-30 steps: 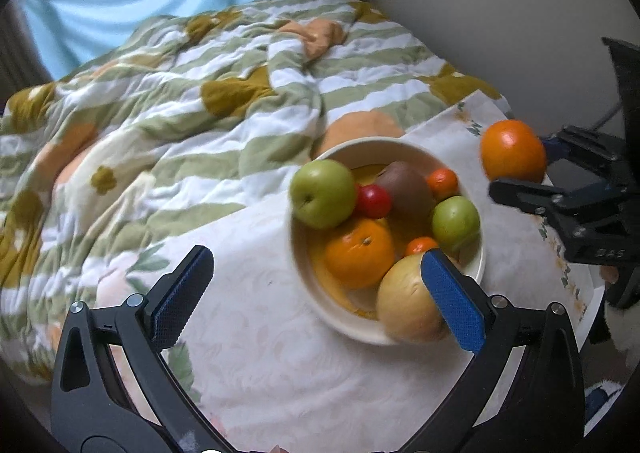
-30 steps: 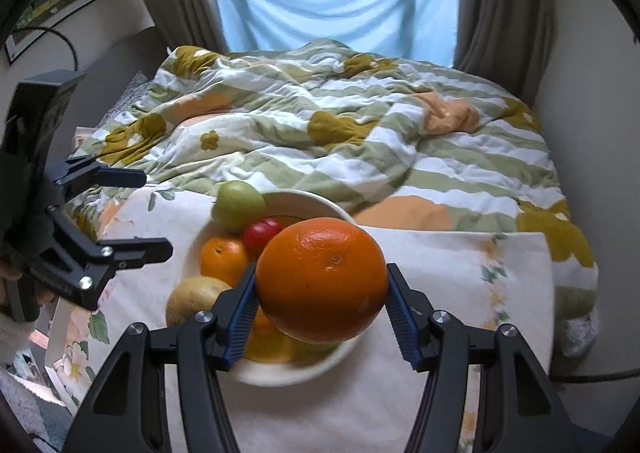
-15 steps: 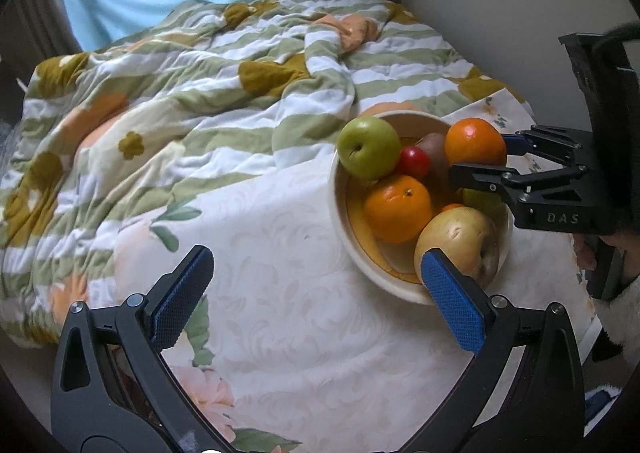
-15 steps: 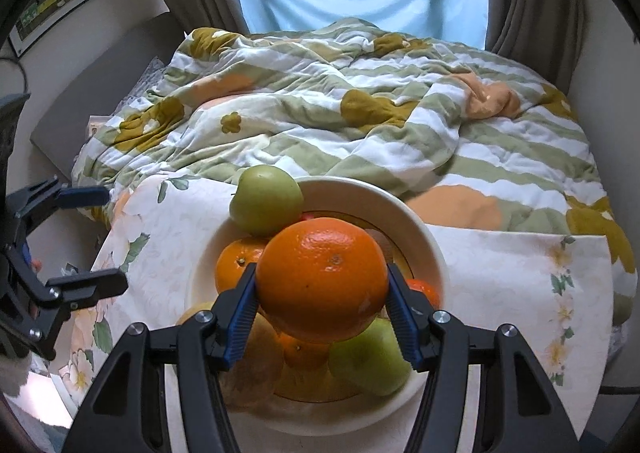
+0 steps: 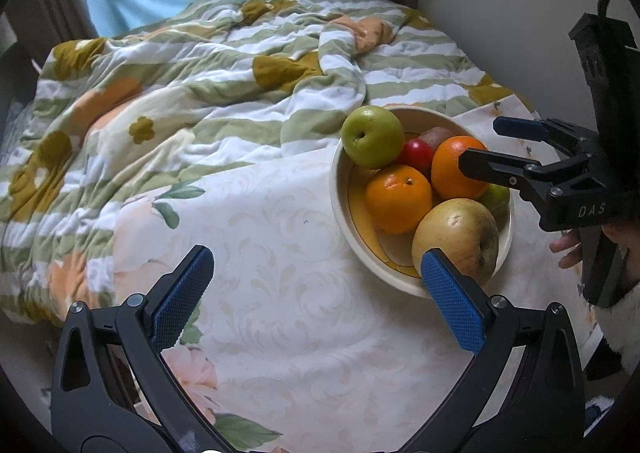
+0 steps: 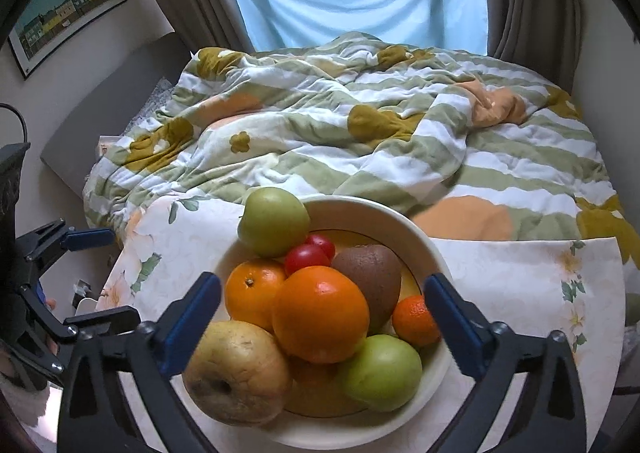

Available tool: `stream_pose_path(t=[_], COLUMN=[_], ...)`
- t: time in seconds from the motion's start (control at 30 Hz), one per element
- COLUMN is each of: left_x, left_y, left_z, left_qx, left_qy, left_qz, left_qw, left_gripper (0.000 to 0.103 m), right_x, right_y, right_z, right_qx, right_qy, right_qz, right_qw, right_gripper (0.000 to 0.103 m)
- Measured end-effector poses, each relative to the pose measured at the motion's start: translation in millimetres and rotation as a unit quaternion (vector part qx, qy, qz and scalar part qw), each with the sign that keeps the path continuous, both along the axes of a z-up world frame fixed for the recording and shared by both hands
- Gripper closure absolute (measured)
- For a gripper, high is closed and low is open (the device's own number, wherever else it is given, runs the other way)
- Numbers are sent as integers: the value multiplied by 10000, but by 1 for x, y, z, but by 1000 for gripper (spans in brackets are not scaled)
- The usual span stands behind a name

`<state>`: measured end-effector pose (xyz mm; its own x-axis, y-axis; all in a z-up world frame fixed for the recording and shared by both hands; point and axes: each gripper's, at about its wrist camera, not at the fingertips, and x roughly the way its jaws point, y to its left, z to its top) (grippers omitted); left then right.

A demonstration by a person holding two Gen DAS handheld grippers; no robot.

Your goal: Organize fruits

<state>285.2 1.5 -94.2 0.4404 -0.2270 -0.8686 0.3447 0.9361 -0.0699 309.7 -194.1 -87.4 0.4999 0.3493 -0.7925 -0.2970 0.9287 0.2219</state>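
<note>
A cream bowl [image 6: 404, 225] [image 5: 338, 189] full of fruit stands on a white floral cloth. A big orange [image 6: 320, 313] [image 5: 450, 167] lies on top of the pile between the open fingers of my right gripper [image 6: 322, 317], which no longer touch it. Around it lie a green apple [image 6: 274, 221], a second orange [image 6: 252, 291], a yellow pear [image 6: 236, 371], a kiwi [image 6: 370, 277], red tomatoes [image 6: 308, 255], a small mandarin [image 6: 414, 319] and another green apple [image 6: 382, 371]. My left gripper [image 5: 316, 293] is open and empty above the cloth, left of the bowl.
A crumpled green-striped quilt [image 5: 200, 85] covers the bed behind the cloth [image 5: 280, 293]. The right gripper's body [image 5: 560, 181] reaches over the bowl from the right. A wall runs along the right side and a blue curtain [image 6: 360, 1] hangs at the back.
My right gripper carried the big orange over the bowl, lowered it onto the fruit pile and opened, letting it go. My left gripper drew back a little to the left.
</note>
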Motion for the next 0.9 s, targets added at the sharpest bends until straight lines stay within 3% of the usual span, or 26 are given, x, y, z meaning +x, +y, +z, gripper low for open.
stream_pose_path(t=[0.17,0.5,0.9], left_x=[-15,-77,-169], left_y=[-4,-11,-7], left_z=[16,85,133], left_qx=[18,-106,-167], left_qy=[-172,-730,-1442], left_qz=[116,509,1261], left_qw=[9998,9960,9813], left_gripper=[0,0,0], right_x=[-13,-88,-185], right_y=[-4,-19,-42], right_z=[21,107,155], right_qx=[11,-516,-826], right_qy=[-181,-809,-1136], right_qz=[-70,-325,-1263], right_qw=[9998,9949,9820], right_gripper=[1,1,1])
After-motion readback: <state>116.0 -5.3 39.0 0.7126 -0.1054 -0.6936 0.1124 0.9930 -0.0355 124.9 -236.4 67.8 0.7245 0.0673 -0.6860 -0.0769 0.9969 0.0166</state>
